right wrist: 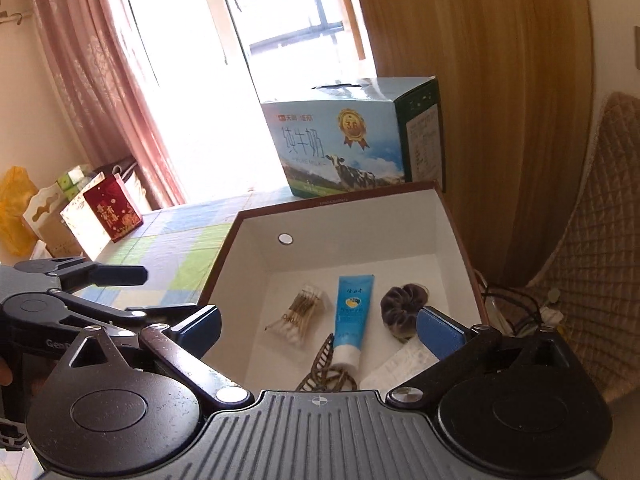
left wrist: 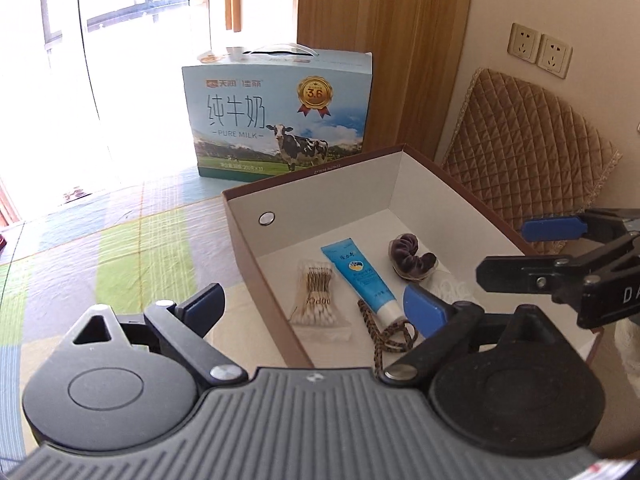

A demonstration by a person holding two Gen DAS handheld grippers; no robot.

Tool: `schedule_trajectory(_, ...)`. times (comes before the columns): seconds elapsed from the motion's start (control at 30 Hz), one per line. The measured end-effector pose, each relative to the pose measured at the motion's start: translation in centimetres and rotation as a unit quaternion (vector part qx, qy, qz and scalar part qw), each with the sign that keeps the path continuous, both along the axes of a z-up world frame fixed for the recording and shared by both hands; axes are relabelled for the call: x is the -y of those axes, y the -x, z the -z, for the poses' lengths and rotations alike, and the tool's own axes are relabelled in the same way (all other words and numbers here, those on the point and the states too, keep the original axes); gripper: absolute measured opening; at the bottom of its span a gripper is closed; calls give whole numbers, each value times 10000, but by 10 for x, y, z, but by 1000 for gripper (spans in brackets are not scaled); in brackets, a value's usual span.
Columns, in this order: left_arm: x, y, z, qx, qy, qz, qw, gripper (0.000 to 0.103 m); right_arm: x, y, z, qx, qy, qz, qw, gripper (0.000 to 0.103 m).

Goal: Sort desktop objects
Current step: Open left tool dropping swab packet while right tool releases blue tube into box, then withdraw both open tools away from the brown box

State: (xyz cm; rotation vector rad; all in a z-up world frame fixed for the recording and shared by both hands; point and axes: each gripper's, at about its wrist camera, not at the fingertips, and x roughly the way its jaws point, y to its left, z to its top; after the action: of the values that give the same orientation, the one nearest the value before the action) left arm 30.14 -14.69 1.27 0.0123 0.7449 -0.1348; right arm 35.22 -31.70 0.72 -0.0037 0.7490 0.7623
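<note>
Box: the open brown box (left wrist: 256, 240) stands on the checked tablecloth (left wrist: 120, 248), near the milk carton (left wrist: 280, 120); it serves as the collecting place.
Contents: cotton swabs (left wrist: 316, 300) on the left, blue tube (left wrist: 360, 276) in the middle, dark scrunchie (left wrist: 412, 256) on the right, braided cord (left wrist: 388, 332) nearest, all lying flat on the box floor (so sorting looks nearly done).
Left gripper (left wrist: 316, 304): jaws apart, holding nothing, above the near left wall of the box.
Right gripper (right wrist: 320, 328): jaws apart and empty, over the near edge, probably after a release.
White packet (right wrist: 400, 364): near right corner, partly hidden.
</note>
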Motion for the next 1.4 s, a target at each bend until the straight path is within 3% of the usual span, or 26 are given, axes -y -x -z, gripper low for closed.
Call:
schedule_trajectory(0.33, -3, 59, -22, 531, 5, -349, 9980, 99, 24, 53, -4, 284, 351, 642, 9969, 101)
schedule_trajectory(0.83, -4, 142, -44, 1110, -387, -312, 9926, 102, 43, 137, -8, 359, 511, 1047, 9925, 101)
schedule_trajectory(0.93, -9, 153, -47, 960, -404, -392, 9938, 102, 41, 152, -10, 360, 593, 1118, 9913, 101)
schedule_trajectory(1.1, -16, 166, -38, 342, -281, -436, 9981, 102, 36, 174, -9, 185, 716, 1250, 9894, 101)
schedule_trajectory(1.4, -19, 192, -20, -89, -293, -399, 9987, 102, 20, 202, -1, 30, 864, 1285, 9879, 101)
